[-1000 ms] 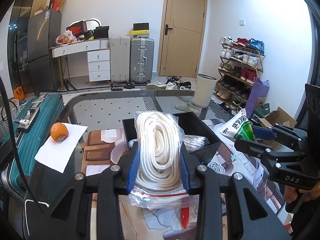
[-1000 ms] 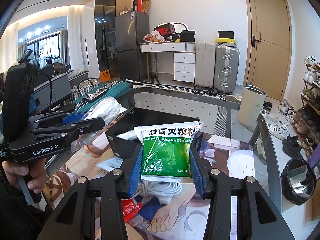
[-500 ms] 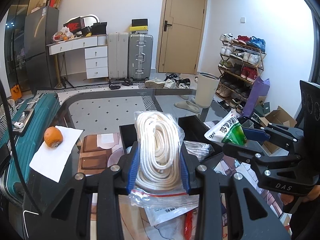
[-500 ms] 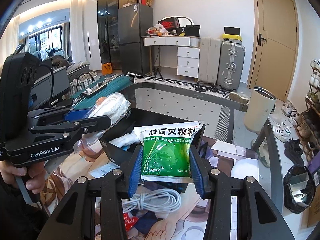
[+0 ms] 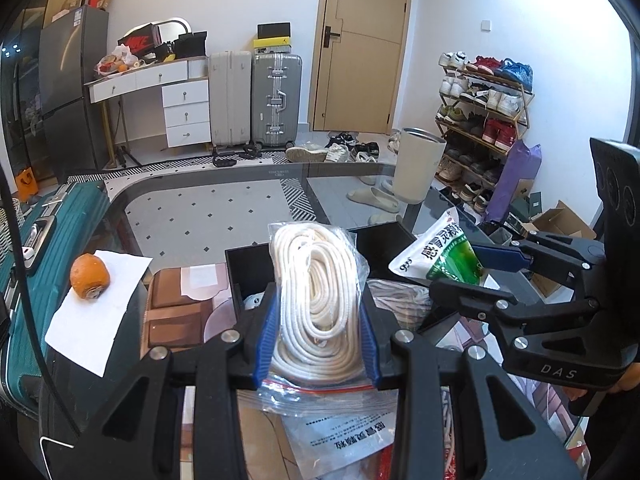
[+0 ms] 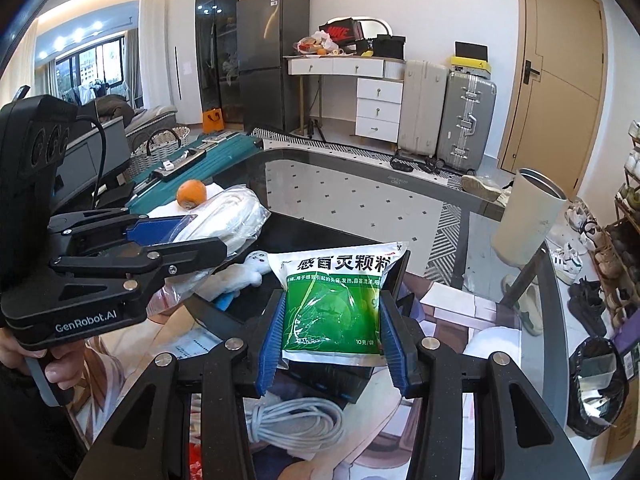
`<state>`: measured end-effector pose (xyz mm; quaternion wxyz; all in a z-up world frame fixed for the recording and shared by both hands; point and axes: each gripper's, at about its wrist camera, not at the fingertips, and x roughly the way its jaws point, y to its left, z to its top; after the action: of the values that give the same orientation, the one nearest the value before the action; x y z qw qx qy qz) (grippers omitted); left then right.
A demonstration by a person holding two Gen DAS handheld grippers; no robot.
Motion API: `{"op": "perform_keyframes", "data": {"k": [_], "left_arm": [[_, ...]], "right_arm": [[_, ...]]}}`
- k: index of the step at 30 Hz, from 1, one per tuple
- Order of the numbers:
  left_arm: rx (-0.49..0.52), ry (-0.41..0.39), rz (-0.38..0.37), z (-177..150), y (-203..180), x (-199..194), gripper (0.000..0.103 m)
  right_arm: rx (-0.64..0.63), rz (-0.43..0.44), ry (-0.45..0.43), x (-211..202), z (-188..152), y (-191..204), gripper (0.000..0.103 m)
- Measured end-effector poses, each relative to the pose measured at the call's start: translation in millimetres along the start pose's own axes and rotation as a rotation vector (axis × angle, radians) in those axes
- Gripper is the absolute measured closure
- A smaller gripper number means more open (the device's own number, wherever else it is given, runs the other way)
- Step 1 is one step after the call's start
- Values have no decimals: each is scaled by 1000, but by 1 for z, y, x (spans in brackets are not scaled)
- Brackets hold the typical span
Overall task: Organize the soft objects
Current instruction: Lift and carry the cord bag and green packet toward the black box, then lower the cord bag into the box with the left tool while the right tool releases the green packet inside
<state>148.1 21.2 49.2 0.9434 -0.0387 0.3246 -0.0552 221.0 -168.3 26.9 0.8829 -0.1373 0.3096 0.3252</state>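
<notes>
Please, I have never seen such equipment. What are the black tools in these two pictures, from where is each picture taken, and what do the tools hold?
There is no robot here. A person holds two black hand tools, each with two blue-padded fingers and a wide-angle camera looking along them.

In the left tool's picture, the left gripper is shut on a clear zip bag of coiled white rope. In the right tool's picture, the right gripper is shut on a green and white sachet with Chinese print. Each tool also shows at the edge of the other's picture.

Both bags hang over an open black box on a glass table. An orange fruit on white paper and a loose coil of grey-white cable also lie there.
</notes>
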Motion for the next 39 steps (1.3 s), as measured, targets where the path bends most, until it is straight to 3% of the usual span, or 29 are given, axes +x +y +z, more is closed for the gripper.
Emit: {"op": "perform_keyframes", "data": {"k": [21,25,39], "left_arm": [[1,48,12,5,4,26,69],[-1,51,11,5,6,27,69],[5,61,-1,1,4,26,68]], "right_arm": [[-58,20,80,51,13,-7,58],[-65,38,86,52,15,-3,45],[-28,4,48,25,8,-10,30]]}}
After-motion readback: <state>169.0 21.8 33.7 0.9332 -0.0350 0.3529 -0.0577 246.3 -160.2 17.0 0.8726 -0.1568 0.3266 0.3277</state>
